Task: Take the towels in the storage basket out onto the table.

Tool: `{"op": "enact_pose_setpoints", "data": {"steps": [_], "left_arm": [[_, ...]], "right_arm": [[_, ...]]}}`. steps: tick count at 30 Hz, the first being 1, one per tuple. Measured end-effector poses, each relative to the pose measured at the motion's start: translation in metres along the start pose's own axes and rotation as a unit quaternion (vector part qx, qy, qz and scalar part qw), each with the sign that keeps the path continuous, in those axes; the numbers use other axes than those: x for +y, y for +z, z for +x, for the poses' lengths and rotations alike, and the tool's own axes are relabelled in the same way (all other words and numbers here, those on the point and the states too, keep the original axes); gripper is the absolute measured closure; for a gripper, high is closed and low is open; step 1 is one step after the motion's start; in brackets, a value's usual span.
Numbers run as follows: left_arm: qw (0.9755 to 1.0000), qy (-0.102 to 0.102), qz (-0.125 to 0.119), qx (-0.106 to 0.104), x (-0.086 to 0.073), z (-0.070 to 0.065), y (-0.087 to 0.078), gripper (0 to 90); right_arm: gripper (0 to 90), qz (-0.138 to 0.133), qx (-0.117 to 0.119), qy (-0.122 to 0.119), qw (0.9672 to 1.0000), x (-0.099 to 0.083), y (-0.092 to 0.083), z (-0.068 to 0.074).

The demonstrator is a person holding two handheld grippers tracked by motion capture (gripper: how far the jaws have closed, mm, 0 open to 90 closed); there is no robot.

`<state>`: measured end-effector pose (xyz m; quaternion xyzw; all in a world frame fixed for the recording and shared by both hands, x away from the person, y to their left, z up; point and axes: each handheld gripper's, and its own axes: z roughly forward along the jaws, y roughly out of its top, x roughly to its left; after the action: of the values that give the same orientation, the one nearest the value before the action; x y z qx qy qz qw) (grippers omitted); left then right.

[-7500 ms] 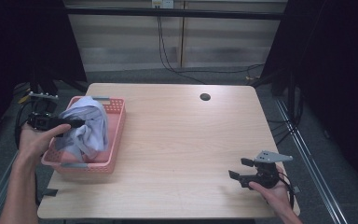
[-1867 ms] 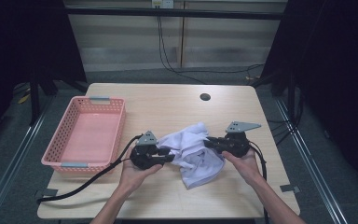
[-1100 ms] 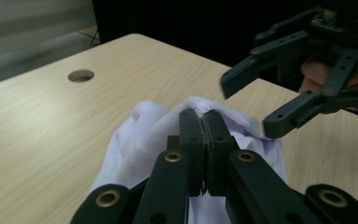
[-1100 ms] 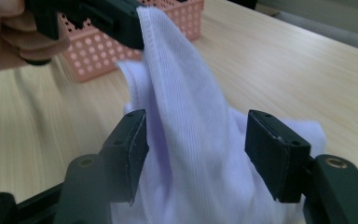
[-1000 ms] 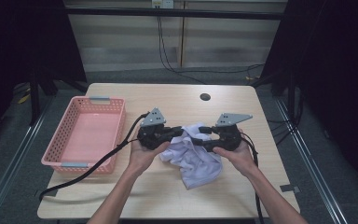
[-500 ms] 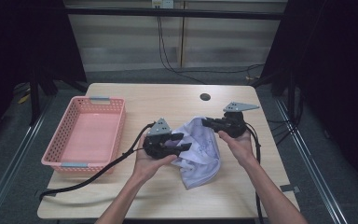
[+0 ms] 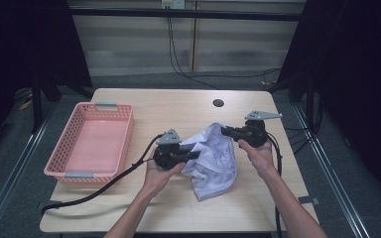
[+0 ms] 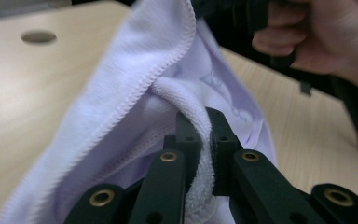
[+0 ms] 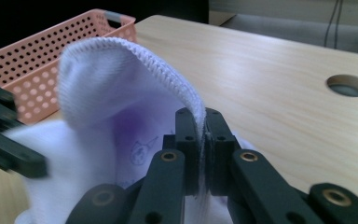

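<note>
White towel (image 7: 213,158): draped between my grippers over the desk (image 7: 144,106).
Left gripper (image 8: 200,135): clamps a rolled hem.
Right gripper (image 9: 199,135): pinches the stitched edge.
High view: pink basket (image 7: 74,148) beside.

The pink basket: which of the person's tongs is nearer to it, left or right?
Left. The left tongs grip the white cloth just right of the pink basket; the right tongs pinch the cloth's far edge, farther away.

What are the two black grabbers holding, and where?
Both hold the pale lilac terry towel: the left gripper pinches a bunched fold, the right gripper its stitched hem.
</note>
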<state>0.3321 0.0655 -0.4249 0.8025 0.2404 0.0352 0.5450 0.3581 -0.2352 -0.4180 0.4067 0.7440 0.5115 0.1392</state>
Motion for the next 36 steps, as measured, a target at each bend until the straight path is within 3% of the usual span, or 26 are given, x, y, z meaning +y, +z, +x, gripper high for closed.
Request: {"op": "enact_pose_setpoints", "data": {"steps": [4,9,13,19,22,24,26,27,30,32,34,36], "left_arm": [[0.9993,0.006,-0.033,0.015,0.029,0.006,-0.034,86.3],[0.9951,0.005,-0.082,0.054,0.057,0.016,-0.081,86.4],[0.9903,-0.004,-0.114,0.08,0.073,0.026,-0.113,86.4],[0.9833,-0.008,-0.133,0.124,0.093,0.041,-0.145,86.4],[0.9781,-0.001,-0.148,0.146,0.108,0.043,-0.163,86.5],[0.9742,0.001,-0.165,0.154,0.116,0.042,-0.175,86.4],[0.9723,0.003,-0.18,0.149,0.119,0.038,-0.185,86.5],[0.9722,0.011,-0.179,0.15,0.12,0.034,-0.186,86.5],[0.9782,0.014,-0.154,0.138,0.111,0.029,-0.179,86.3],[0.9838,0.007,-0.134,0.118,0.097,0.028,-0.166,86.2],[0.9901,0.005,-0.096,0.103,0.081,0.027,-0.149,86.0],[0.9943,-0.001,-0.068,0.081,0.063,0.026,-0.133,85.7]], "right_arm": [[86.4,-0.018,-0.013,-0.003,0.9998,0.019,-0.016,-0.007],[86.6,-0.045,-0.043,-0.011,0.998,0.049,-0.04,-0.014],[86.7,-0.063,-0.07,-0.013,0.9955,0.073,-0.062,-0.024],[86.9,-0.083,-0.123,-0.011,0.9889,0.114,-0.088,-0.045],[87.0,-0.09,-0.145,-0.007,0.9854,0.139,-0.096,-0.053],[87.0,-0.094,-0.154,-0.007,0.9836,0.154,-0.1,-0.058],[87.1,-0.095,-0.164,-0.009,0.9818,0.168,-0.103,-0.062],[87.0,-0.102,-0.166,-0.011,0.9808,0.174,-0.106,-0.064],[87.0,-0.1,-0.172,-0.013,0.98,0.174,-0.106,-0.068],[87.0,-0.092,-0.169,-0.007,0.9812,0.16,-0.1,-0.074],[87.0,-0.079,-0.163,0.002,0.9834,0.139,-0.092,-0.08],[86.9,-0.068,-0.155,0.012,0.9856,0.116,-0.084,-0.086]]}}
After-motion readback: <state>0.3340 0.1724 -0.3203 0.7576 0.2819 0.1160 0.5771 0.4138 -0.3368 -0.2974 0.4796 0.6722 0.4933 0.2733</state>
